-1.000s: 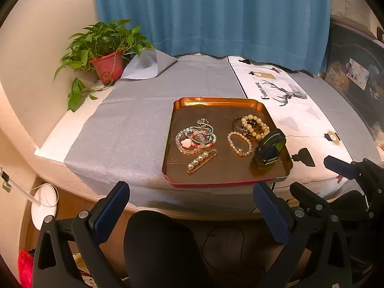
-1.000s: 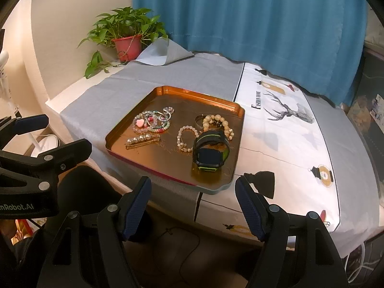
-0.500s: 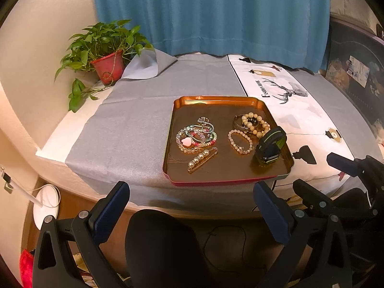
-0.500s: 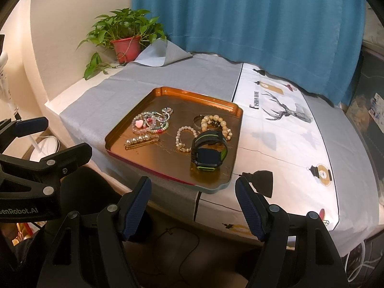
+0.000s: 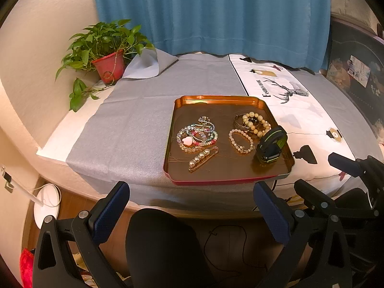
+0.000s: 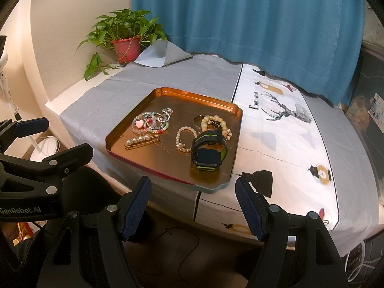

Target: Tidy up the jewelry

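A copper tray (image 5: 172, 139) (image 6: 124, 129) sits near the table's front edge. In it lie a heap of coloured bead bracelets (image 5: 196, 137) (image 6: 151, 123), a pearl hair clip (image 5: 202, 156) (image 6: 141, 141), a thin pale bead bracelet (image 5: 240, 141) (image 6: 184, 139), a large cream bead bracelet (image 5: 255, 122) (image 6: 217, 124) and a black and green smartwatch (image 5: 271, 147) (image 6: 208, 150). My left gripper (image 5: 192, 211) hangs open in front of the table, below the tray. My right gripper (image 6: 193, 204) is also open and empty, short of the tray's near corner.
A potted plant (image 5: 105, 50) (image 6: 124, 38) stands at the back left on a grey cloth (image 5: 134, 120). A white printed cloth (image 6: 288, 134) covers the right side. A blue curtain (image 5: 211, 12) hangs behind. A black chair back (image 5: 163, 247) and a white fan base (image 5: 46, 204) are below.
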Action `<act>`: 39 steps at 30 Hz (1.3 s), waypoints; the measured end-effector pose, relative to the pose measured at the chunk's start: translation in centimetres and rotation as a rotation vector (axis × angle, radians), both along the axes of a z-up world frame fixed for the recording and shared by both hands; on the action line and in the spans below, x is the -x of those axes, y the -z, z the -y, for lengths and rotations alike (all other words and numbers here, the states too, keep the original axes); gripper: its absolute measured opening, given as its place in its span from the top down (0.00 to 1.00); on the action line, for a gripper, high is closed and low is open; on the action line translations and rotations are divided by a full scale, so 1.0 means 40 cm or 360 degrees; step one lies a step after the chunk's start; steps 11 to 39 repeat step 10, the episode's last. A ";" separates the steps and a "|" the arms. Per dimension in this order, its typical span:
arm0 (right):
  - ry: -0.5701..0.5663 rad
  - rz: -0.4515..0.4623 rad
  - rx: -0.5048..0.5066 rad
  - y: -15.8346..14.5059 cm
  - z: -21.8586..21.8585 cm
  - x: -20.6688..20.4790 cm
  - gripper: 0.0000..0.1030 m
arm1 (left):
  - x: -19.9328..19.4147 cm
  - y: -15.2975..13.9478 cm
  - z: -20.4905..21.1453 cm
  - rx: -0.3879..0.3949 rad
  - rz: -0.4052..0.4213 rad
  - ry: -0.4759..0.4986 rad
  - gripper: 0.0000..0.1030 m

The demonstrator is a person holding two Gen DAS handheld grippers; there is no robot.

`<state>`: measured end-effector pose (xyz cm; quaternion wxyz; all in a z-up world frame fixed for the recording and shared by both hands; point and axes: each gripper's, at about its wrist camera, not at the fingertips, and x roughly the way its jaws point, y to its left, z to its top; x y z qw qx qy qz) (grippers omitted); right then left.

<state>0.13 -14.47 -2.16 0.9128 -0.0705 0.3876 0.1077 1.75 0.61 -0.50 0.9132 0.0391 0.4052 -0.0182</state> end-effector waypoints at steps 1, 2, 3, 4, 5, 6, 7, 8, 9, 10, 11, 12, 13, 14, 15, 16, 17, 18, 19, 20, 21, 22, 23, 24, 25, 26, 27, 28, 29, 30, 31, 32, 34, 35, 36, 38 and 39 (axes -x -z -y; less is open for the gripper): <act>-0.0001 0.0001 0.0000 0.001 -0.001 -0.001 0.29 | 0.000 0.001 0.000 0.0000 -0.0004 -0.0001 0.01; -0.0001 0.0001 0.0001 0.001 -0.001 -0.001 0.29 | 0.000 0.000 0.003 0.0005 -0.0006 -0.0003 0.01; 0.0001 0.0003 0.0000 0.001 -0.001 -0.001 0.29 | 0.000 0.000 0.000 0.0013 -0.0011 -0.0005 0.01; 0.0000 0.0003 -0.0002 -0.001 0.000 0.002 0.29 | 0.001 0.000 -0.004 0.0021 -0.0011 -0.0007 0.01; -0.0001 0.0001 -0.0002 0.001 -0.001 -0.001 0.29 | 0.003 0.001 -0.004 0.0022 -0.0007 -0.0007 0.01; 0.0000 0.0002 -0.0001 0.001 -0.001 -0.001 0.29 | 0.004 0.001 -0.003 0.0014 -0.0004 -0.0007 0.01; 0.0001 0.0002 -0.0002 0.001 -0.002 -0.001 0.29 | 0.006 0.002 -0.004 0.0001 0.0000 -0.0009 0.01; 0.0000 0.0002 -0.0003 0.001 -0.002 -0.001 0.29 | 0.004 0.004 -0.001 -0.0008 0.0000 -0.0007 0.01; 0.0001 0.0001 -0.0005 -0.001 -0.001 0.002 0.29 | 0.005 0.005 -0.003 -0.0009 -0.0002 -0.0009 0.00; 0.0000 0.0000 -0.0005 -0.003 -0.001 0.005 0.29 | 0.002 0.006 -0.002 -0.0006 -0.0006 -0.0010 0.00; 0.0000 0.0000 -0.0005 -0.003 -0.001 0.005 0.29 | 0.002 0.006 -0.002 -0.0006 -0.0006 -0.0010 0.00; 0.0000 0.0000 -0.0005 -0.003 -0.001 0.005 0.29 | 0.002 0.006 -0.002 -0.0006 -0.0006 -0.0010 0.00; 0.0000 0.0000 -0.0005 -0.003 -0.001 0.005 0.29 | 0.002 0.006 -0.002 -0.0006 -0.0006 -0.0010 0.00; 0.0000 0.0000 -0.0005 -0.003 -0.001 0.005 0.29 | 0.002 0.006 -0.002 -0.0006 -0.0006 -0.0010 0.00; 0.0000 0.0000 -0.0005 -0.003 -0.001 0.005 0.29 | 0.002 0.006 -0.002 -0.0006 -0.0006 -0.0010 0.00; 0.0000 0.0000 -0.0005 -0.003 -0.001 0.005 0.29 | 0.002 0.006 -0.002 -0.0006 -0.0006 -0.0010 0.00; 0.0000 0.0000 -0.0005 -0.003 -0.001 0.005 0.29 | 0.002 0.006 -0.002 -0.0006 -0.0006 -0.0010 0.00; 0.0000 0.0000 -0.0005 -0.003 -0.001 0.005 0.29 | 0.002 0.006 -0.002 -0.0006 -0.0006 -0.0010 0.00; 0.0000 0.0000 -0.0005 -0.003 -0.001 0.005 0.29 | 0.002 0.006 -0.002 -0.0006 -0.0006 -0.0010 0.00; 0.0000 0.0000 -0.0005 -0.003 -0.001 0.005 0.29 | 0.002 0.006 -0.002 -0.0006 -0.0006 -0.0010 0.00; 0.0000 0.0000 -0.0005 -0.003 -0.001 0.005 0.29 | 0.002 0.006 -0.002 -0.0006 -0.0006 -0.0010 0.00; 0.0000 0.0000 -0.0005 -0.003 -0.001 0.005 0.29 | 0.002 0.006 -0.002 -0.0006 -0.0006 -0.0010 0.00; 0.0000 0.0000 -0.0005 -0.003 -0.001 0.005 0.29 | 0.002 0.006 -0.002 -0.0006 -0.0006 -0.0010 0.00; 0.0000 0.0000 -0.0005 -0.003 -0.001 0.005 0.29 | 0.002 0.006 -0.002 -0.0006 -0.0006 -0.0010 0.00; 0.0000 0.0000 -0.0005 -0.003 -0.001 0.005 0.29 | 0.002 0.006 -0.002 -0.0006 -0.0006 -0.0010 0.00; 0.0000 0.0000 -0.0005 -0.003 -0.001 0.005 0.29 | 0.002 0.006 -0.002 -0.0006 -0.0006 -0.0010 0.00; 0.0000 0.0000 -0.0005 -0.003 -0.001 0.005 0.29 | 0.002 0.006 -0.002 -0.0006 -0.0006 -0.0010 0.00; 0.0000 0.0000 -0.0005 -0.003 -0.001 0.005 0.29 | 0.002 0.006 -0.002 -0.0006 -0.0006 -0.0010 0.00; 0.0000 0.0000 -0.0005 -0.003 -0.001 0.005 0.29 | 0.002 0.006 -0.002 -0.0006 -0.0006 -0.0010 0.00; 0.0000 0.0000 -0.0005 -0.003 -0.001 0.005 0.29 | 0.002 0.006 -0.002 -0.0006 -0.0006 -0.0010 0.00; 0.0000 0.0000 -0.0005 -0.003 -0.001 0.005 0.29 | 0.002 0.006 -0.002 -0.0006 -0.0006 -0.0010 0.00; 0.0000 0.0000 -0.0005 -0.003 -0.001 0.005 0.29 | 0.002 0.006 -0.002 -0.0006 -0.0006 -0.0010 0.00; 0.0000 0.0000 -0.0005 -0.003 -0.001 0.005 0.29 | 0.002 0.006 -0.002 -0.0006 -0.0006 -0.0010 0.00; 0.0000 0.0000 -0.0005 -0.003 -0.001 0.005 0.29 | 0.002 0.006 -0.002 -0.0006 -0.0006 -0.0010 0.00; 0.0000 0.0000 -0.0005 -0.003 -0.001 0.005 0.29 | 0.002 0.006 -0.002 -0.0006 -0.0006 -0.0010 0.00; 0.0000 0.0000 -0.0005 -0.003 -0.001 0.005 0.29 | 0.002 0.006 -0.002 -0.0006 -0.0006 -0.0010 0.00; 0.0000 0.0000 -0.0005 -0.003 -0.001 0.005 0.29 | 0.002 0.006 -0.002 -0.0006 -0.0006 -0.0010 0.00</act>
